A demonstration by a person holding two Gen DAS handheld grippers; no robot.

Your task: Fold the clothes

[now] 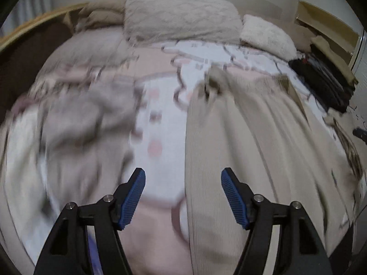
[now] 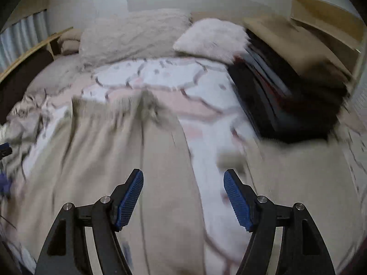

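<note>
**Beige garment laid flat on the bed**

A beige ribbed garment (image 1: pixel 240 137) is seen spread lengthwise over the patterned bedspread (image 1: pixel 158 119), reaching toward the pillows (image 1: pixel 179 20). The left hand-held gripper (image 1: pixel 183 197) is held above the garment's left edge – jaws wide, nothing between the blue pads. The right hand-held gripper (image 2: pixel 183 197) is likewise spread wide and empty, over the garment's right edge. A crumpled grey-white heap (image 1: pixel 80 123) is seen left of the garment – a dark stack (image 2: pixel 286 100) to its right. Both views are blurred.
</note>
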